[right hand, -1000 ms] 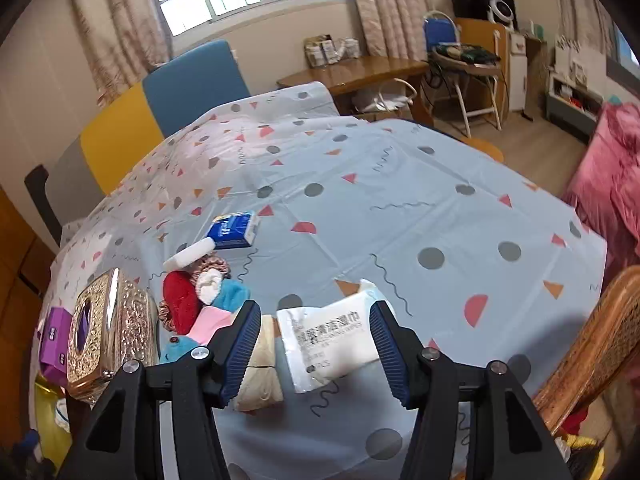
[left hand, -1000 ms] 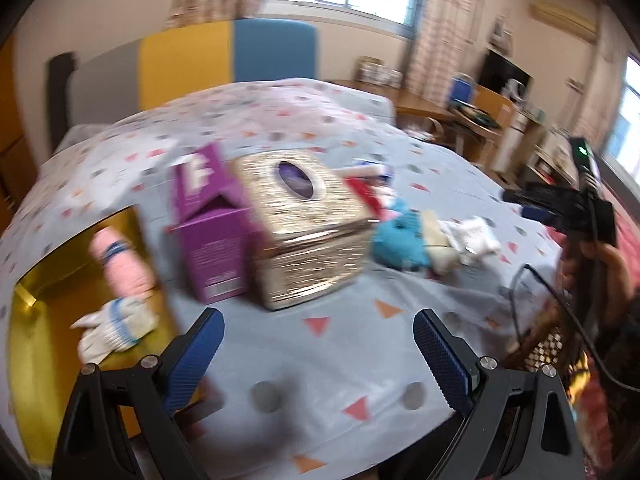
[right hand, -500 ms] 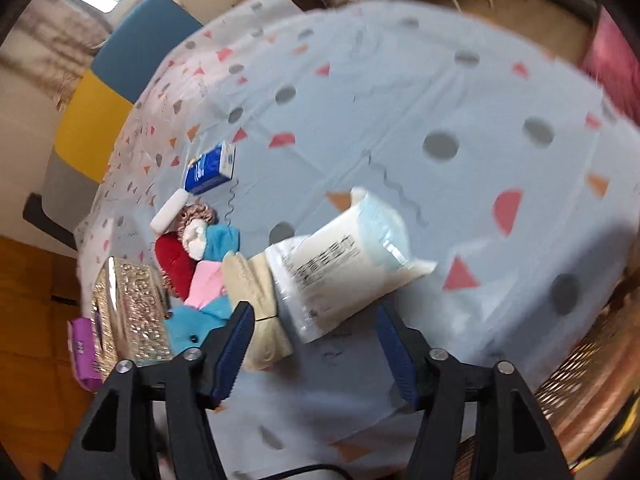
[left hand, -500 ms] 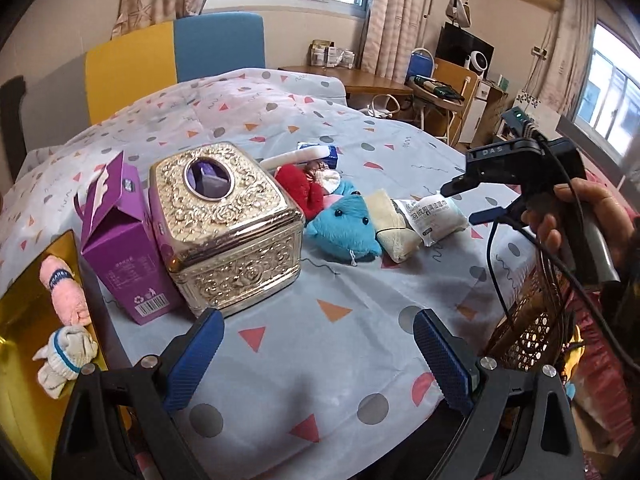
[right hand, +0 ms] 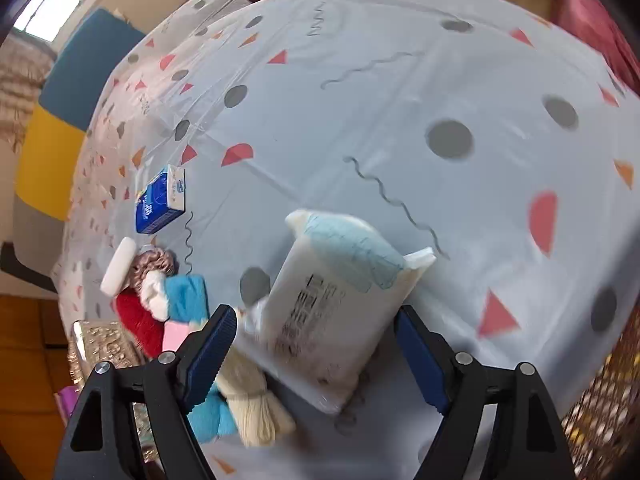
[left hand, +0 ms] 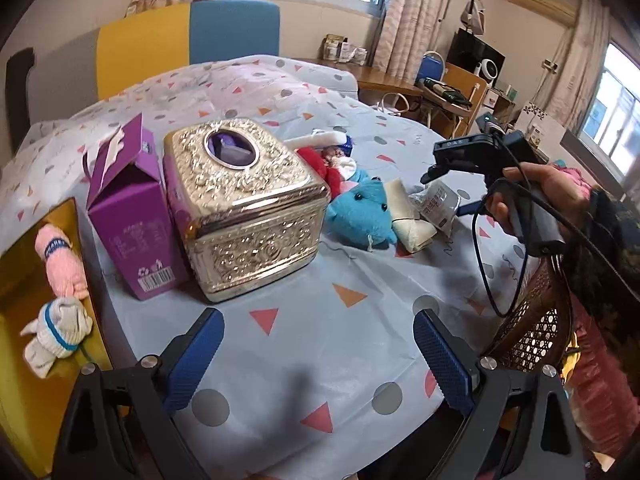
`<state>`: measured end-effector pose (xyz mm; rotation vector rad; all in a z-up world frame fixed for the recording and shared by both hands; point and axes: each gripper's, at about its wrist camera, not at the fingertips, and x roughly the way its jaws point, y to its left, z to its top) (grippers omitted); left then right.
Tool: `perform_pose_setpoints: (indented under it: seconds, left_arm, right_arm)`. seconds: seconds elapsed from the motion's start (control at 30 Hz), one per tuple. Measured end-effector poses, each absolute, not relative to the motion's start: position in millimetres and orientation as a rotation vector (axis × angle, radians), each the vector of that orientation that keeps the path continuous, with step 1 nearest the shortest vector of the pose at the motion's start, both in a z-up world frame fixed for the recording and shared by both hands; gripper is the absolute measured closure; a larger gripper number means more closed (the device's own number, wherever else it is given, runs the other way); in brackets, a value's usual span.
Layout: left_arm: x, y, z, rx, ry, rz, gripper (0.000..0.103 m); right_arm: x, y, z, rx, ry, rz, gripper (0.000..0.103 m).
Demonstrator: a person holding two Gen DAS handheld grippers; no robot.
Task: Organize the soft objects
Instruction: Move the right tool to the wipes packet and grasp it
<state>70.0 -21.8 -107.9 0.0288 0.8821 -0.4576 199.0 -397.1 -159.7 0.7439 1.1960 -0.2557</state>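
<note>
A white wet-wipes pack (right hand: 332,320) lies on the patterned tablecloth, between the fingers of my right gripper (right hand: 316,350). Its jaws are opening and the pads stand just clear of the pack's sides. Left of the pack lie a cream rolled cloth (right hand: 256,412), a blue plush (right hand: 186,296) and a red plush (right hand: 138,320). The left wrist view shows the same blue plush (left hand: 358,214), cream roll (left hand: 408,216) and pack (left hand: 436,202). A hand (left hand: 532,192) holds the right gripper over them. My left gripper (left hand: 316,356) is open and empty above the cloth, in front of the gold tissue box (left hand: 240,208).
A purple carton (left hand: 128,216) leans against the gold box. A yellow tray (left hand: 16,360) at far left holds a pink toy (left hand: 60,260) and a white toy (left hand: 56,332). A blue tissue packet (right hand: 160,200) and white tube (right hand: 118,266) lie farther back. A wicker chair (left hand: 532,332) stands at the table's right edge.
My right gripper has come down and tilted steeply over the wipes pack while its jaws widened around it. My left gripper sank slightly toward the table.
</note>
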Motion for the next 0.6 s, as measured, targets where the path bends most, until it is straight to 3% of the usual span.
perform_pose_setpoints:
  seconds: [0.23,0.27,0.33,0.47,0.6]
  left_arm:
    - [71.4,-22.1,-109.6,0.038,0.887,-0.457,0.007]
    - [71.8,-22.5,-109.2,0.041,0.886,-0.458,0.007]
    - [72.9,-25.3,-109.5,0.049,0.889,-0.468,0.007]
    - [78.6,-35.6,-108.0,0.058,0.897,-0.502,0.009]
    - [90.1,-55.5,-105.5,0.041,0.925,-0.572,0.023]
  right_arm:
    - [235.7,-382.4,-170.7,0.519,1.269,-0.298,0.021]
    - [237.5,-378.1,-170.3,0.477,1.282,-0.284,0.027]
    - [238.1,-369.0,-164.8,0.368,1.283,-0.255,0.048]
    - [232.1,-383.0,-157.0,0.276,1.252,-0.303,0.049]
    - [222.3,-424.9,-159.4,0.39,1.21,-0.388,0.048]
